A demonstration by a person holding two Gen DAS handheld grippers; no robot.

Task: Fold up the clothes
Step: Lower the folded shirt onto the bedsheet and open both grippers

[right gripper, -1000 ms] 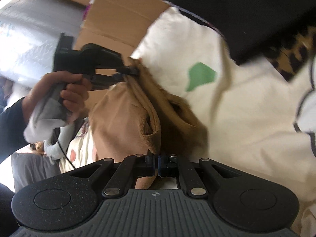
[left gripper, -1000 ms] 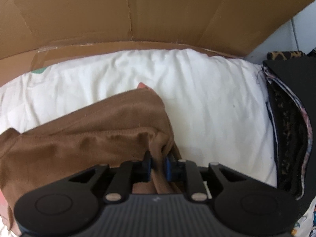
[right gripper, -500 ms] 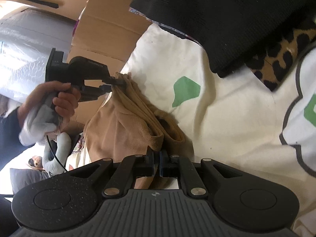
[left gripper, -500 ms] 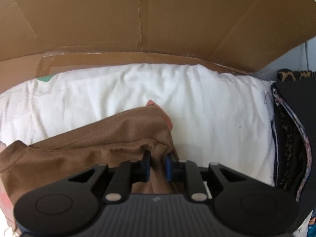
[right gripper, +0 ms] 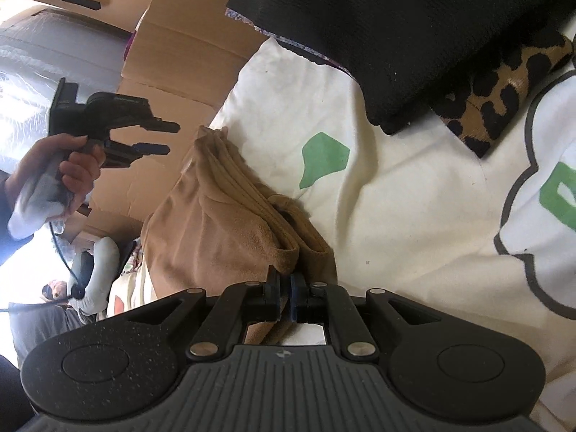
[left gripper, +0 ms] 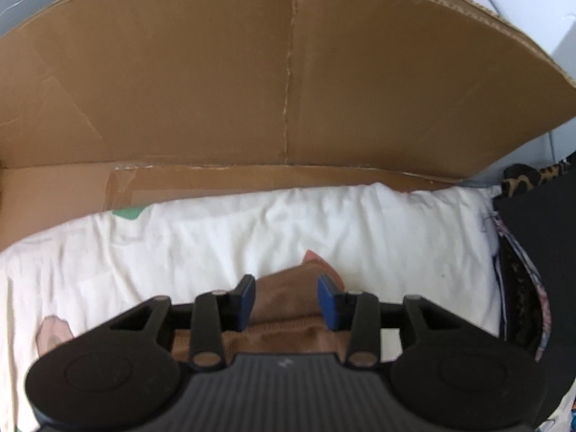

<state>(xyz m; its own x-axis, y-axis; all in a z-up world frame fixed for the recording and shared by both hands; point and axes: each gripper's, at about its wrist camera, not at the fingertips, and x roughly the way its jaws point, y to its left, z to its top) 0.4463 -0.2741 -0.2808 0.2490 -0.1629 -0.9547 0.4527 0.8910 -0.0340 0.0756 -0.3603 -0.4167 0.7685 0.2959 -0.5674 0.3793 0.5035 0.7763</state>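
Under the left wrist camera, the left gripper (left gripper: 287,300) hangs over the brown garment (left gripper: 295,309), jaws opening, pads clear of the cloth below. Beyond lies bare white bedding (left gripper: 252,237), bounded at the back by an upright cardboard wall (left gripper: 252,82) and at the right by a dark clothes stack (left gripper: 532,252).

In the right wrist view, the right gripper (right gripper: 284,297) is clamped on the brown garment's near corner, the folded cloth lying on the white bedding. A hand (right gripper: 54,176) holds the left gripper apart from the garment's far end. A black folded garment (right gripper: 414,28) over leopard-print fabric (right gripper: 504,90) borders the open bedding.
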